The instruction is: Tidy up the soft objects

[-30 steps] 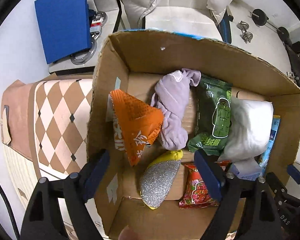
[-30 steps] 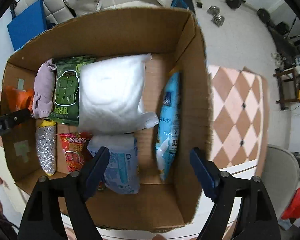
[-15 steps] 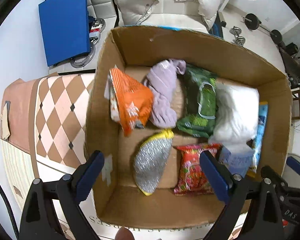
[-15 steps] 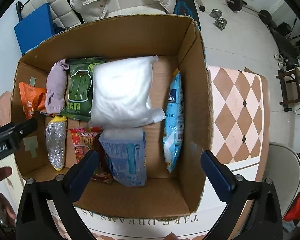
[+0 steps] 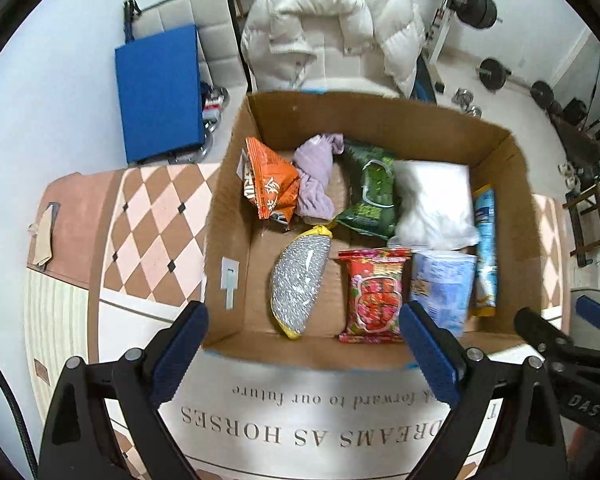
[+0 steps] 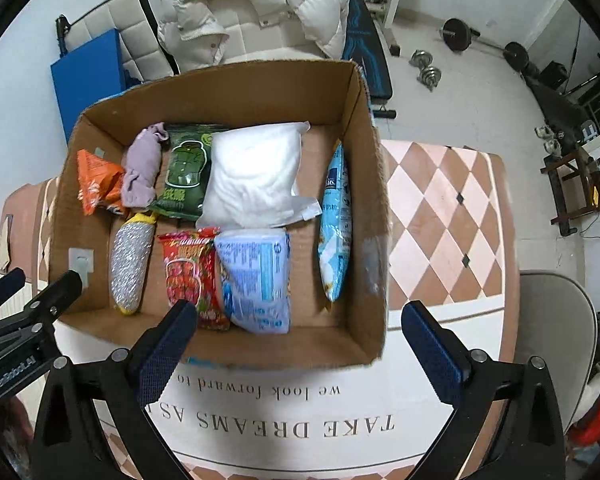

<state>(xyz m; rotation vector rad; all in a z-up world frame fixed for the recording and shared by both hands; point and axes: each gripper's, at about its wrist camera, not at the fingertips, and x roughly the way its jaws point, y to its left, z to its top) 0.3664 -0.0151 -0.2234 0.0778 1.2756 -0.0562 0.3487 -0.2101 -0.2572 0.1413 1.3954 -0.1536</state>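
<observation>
Box [image 6: 364,184] holds packets, white pillow [image 6: 252,176], lilac cloth [image 6: 142,172]; both tongs [image 5: 302,344] [image 6: 300,340] apart — empty.

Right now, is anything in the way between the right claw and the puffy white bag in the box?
Nothing lies on top of the puffy white plastic bag. The open right claw hangs outside the cardboard box's near wall, and the pale blue printed packet sits between that wall and the bag, so reach over both.

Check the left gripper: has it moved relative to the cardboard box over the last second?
Yes. The left gripper has pulled back and up from the cardboard box; its fingertips now sit at the near wall instead of over the contents.
</observation>
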